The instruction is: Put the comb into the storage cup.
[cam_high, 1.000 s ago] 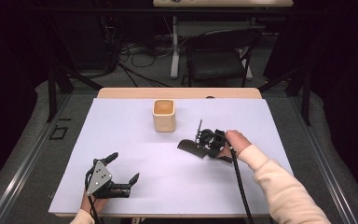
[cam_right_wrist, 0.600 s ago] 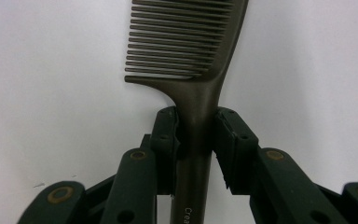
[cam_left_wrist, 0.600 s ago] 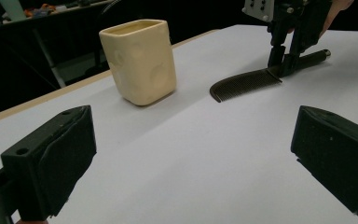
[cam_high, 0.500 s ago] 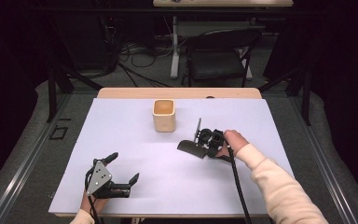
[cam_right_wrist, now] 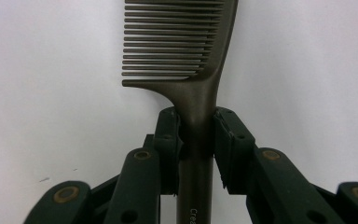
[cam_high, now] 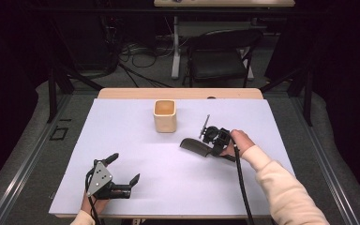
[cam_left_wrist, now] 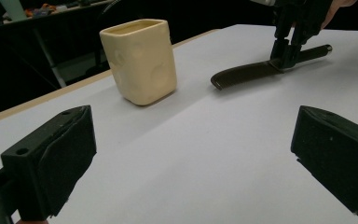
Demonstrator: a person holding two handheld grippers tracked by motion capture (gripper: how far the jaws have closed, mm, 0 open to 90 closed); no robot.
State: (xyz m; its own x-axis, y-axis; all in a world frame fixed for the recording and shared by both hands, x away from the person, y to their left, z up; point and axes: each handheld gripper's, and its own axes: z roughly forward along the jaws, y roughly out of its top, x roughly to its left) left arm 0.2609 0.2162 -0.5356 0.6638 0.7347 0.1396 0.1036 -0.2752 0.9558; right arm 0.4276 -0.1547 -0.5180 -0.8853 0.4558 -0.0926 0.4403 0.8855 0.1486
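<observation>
1. Two grippers work our white table (cam_high: 136, 136). Nearest to us, the left gripper (cam_high: 124, 169) rests at the front edge with its jaws wide apart and nothing between them.
2. Farther in and to the right, our right gripper (cam_right_wrist: 196, 140) has its jaws pressed together on the handle of a dark comb (cam_right_wrist: 186, 51), just below the teeth. From above, the same comb (cam_high: 194, 145) lies on or very near the table; we cannot tell whether it has left the surface.
3. Beyond it stands a cream cup (cam_high: 164, 116), upright and open-topped, well apart from the comb and near the far edge of the sheet.
4. We judge the step in hand to be lifting the comb toward the cup.
5. Risks: the handle is narrow and smooth, so it could pivot or slip between the pads once the toothed end hangs free. The cup looks light, so a sideways knock from the comb's tip could tip it or push it away. The left gripper is too far off to steady it.
</observation>
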